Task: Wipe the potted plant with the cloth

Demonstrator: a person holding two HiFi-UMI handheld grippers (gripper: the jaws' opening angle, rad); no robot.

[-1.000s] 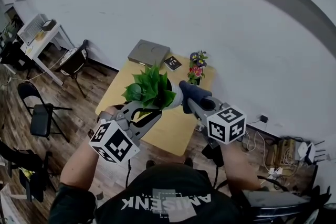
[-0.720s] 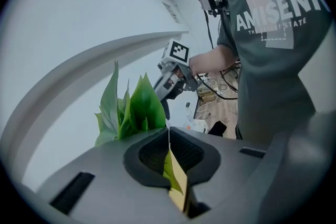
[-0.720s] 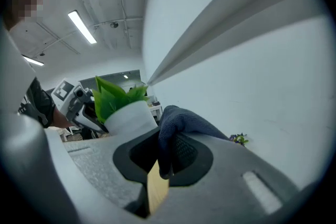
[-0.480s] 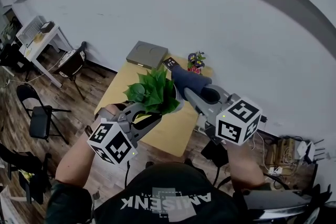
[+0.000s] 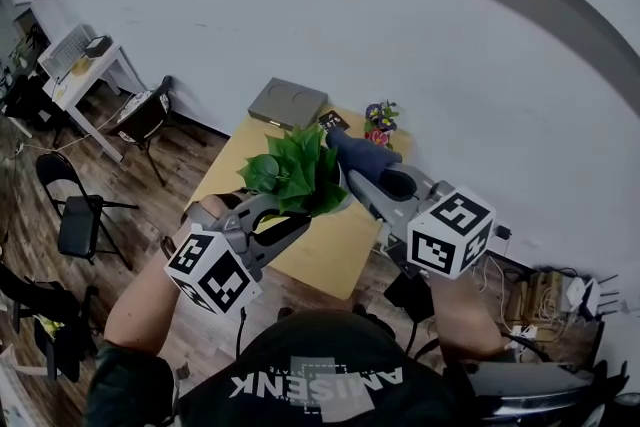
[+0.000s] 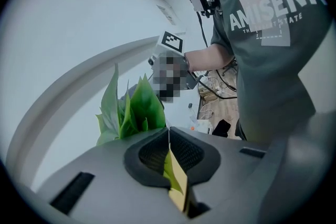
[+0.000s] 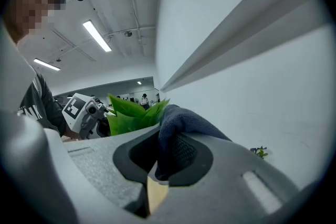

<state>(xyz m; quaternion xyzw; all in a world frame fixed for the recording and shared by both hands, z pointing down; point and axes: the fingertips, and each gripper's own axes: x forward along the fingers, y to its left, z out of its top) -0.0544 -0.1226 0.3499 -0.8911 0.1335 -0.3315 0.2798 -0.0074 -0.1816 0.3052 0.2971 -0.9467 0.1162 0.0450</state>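
In the head view the potted plant (image 5: 296,175), broad green leaves in a white pot, hangs above the wooden table (image 5: 325,250). My left gripper (image 5: 292,213) comes in from below left and is shut on the pot's thin white edge. In the left gripper view that edge (image 6: 169,136) shows between the pads of the left gripper (image 6: 169,148), with leaves (image 6: 137,107) beyond. My right gripper (image 5: 376,177) is shut on a dark blue cloth (image 5: 360,153), which lies against the leaves' upper right side. In the right gripper view the cloth (image 7: 178,123) bulges out of the right gripper (image 7: 167,153).
A grey flat box (image 5: 288,103), a black card (image 5: 333,121) and a small flower pot (image 5: 379,122) sit at the table's far end by the white wall. Black chairs (image 5: 75,215) and a white side table (image 5: 85,65) stand left. Cables and plugs lie on the floor right.
My right gripper has lifted the cloth from the pot's side up along the leaves' right side. The left gripper has rolled a little and keeps its hold on the plant.
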